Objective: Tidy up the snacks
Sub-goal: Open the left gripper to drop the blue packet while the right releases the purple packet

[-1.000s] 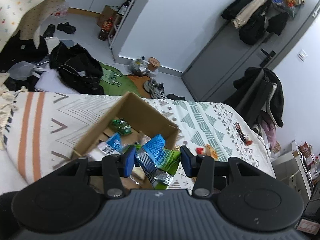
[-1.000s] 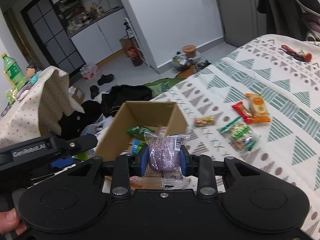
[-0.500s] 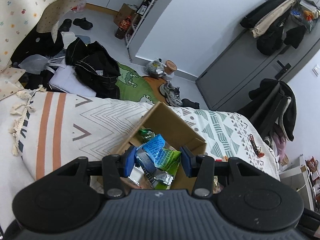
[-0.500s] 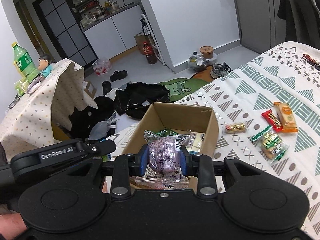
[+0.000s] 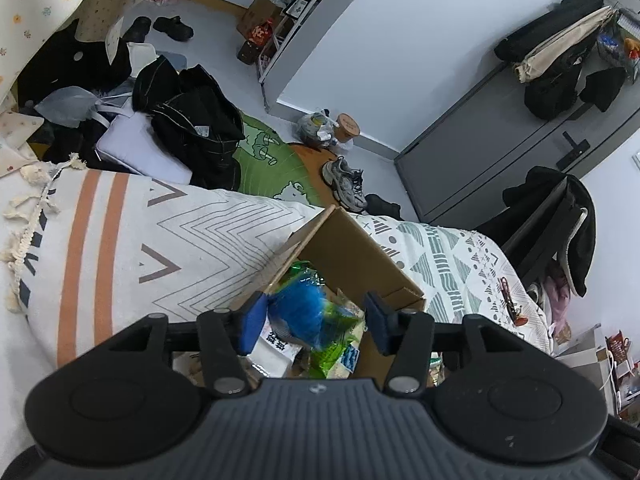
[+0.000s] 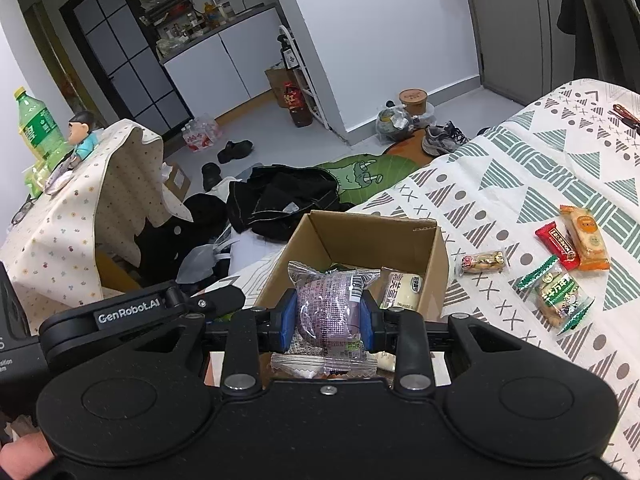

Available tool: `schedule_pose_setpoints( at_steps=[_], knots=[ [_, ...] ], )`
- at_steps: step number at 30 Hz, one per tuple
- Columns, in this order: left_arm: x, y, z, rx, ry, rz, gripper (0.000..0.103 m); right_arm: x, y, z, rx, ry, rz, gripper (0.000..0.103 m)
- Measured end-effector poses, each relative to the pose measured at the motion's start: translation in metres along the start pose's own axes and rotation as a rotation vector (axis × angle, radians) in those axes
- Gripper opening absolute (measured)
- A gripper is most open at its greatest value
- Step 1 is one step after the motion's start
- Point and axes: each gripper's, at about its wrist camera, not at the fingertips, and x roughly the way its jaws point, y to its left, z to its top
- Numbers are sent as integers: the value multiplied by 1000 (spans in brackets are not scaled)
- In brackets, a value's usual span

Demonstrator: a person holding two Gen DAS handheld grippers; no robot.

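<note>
A: What does the right wrist view add?
B: Four loose snack packets (image 6: 560,264) on the bed (image 6: 520,168), beside the cardboard box (image 6: 436,256). The right tongs (image 6: 329,316) clamp a purple-wrapped bun (image 6: 328,304) above the box.
A: And the left view?
B: The left tongs (image 5: 316,318) gape over the box (image 5: 360,256); a blurred blue-green packet (image 5: 308,312) lies between the pads, grip unclear.

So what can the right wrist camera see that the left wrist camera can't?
Only the right wrist view shows the purple snack packet clamped in the right gripper, four snacks lying on the bedspread, and the green bottle. Only the left wrist view shows the open left gripper, a blurred blue-green packet between its fingers, and the hanging coats. Both show the cardboard box.
</note>
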Motion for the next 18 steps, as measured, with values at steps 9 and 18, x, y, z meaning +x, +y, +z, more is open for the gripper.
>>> schedule_pose_setpoints(
  at_steps=[9, 18],
  knots=[
    [-7, 1, 3, -1, -2, 8, 55, 9, 6, 7, 7, -3, 20, 31],
    [-22, 8, 8, 13, -15, 44, 61, 12, 7, 9, 31, -4, 31, 31]
  ],
)
